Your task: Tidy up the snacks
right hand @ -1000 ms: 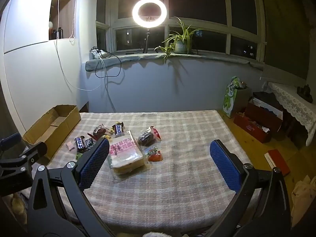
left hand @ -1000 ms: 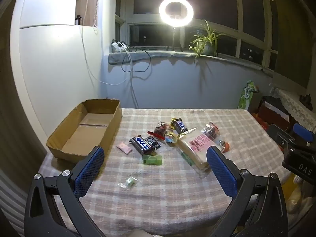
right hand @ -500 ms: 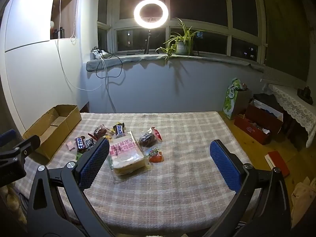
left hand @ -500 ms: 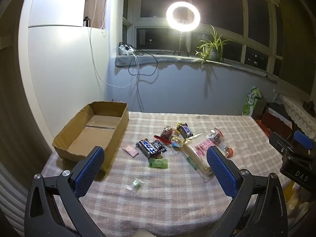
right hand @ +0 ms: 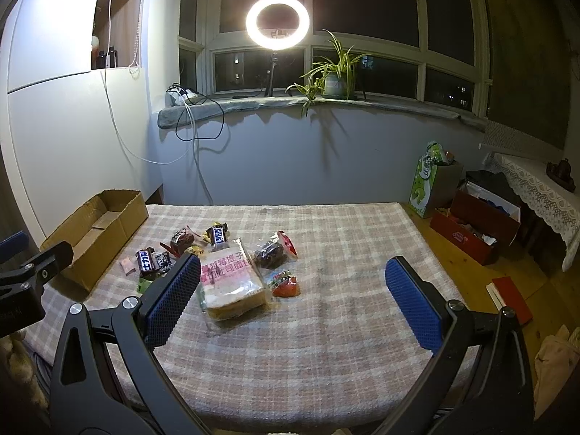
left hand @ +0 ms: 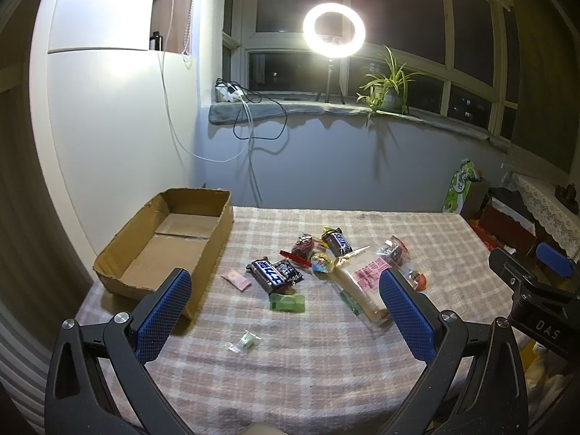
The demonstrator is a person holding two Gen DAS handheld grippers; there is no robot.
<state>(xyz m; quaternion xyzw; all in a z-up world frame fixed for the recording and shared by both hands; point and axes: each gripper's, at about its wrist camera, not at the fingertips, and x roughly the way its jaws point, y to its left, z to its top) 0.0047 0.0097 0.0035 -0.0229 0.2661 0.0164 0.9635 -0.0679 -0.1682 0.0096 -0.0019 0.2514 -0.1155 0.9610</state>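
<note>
A lit ring light (right hand: 277, 22) stands on the windowsill at 12 o'clock, a potted spider plant (right hand: 335, 72) just beside it toward 1 o'clock. Cables (left hand: 250, 116) hang at 11 o'clock. A green bag (right hand: 426, 181) sits on the floor at 3 o'clock, near red boxes (right hand: 471, 224).

The left wrist view looks out from behind the left gripper (left hand: 284, 306), raised above the near edge of the table (left hand: 326, 362) and facing across it toward the window wall, with the cardboard box (left hand: 127, 253) close on its left. The right wrist view sits behind the right gripper (right hand: 293, 297) further to the right, facing the same way from a similar height, so the cardboard box (right hand: 108, 232) lies farther off. Both views share the table (right hand: 344, 326), the pile of snacks (left hand: 326, 261) (right hand: 232, 264), the ring light (left hand: 333, 25) (right hand: 277, 18) and the potted plant (left hand: 389, 90) (right hand: 333, 76), and each catches the other gripper at its edge.
</note>
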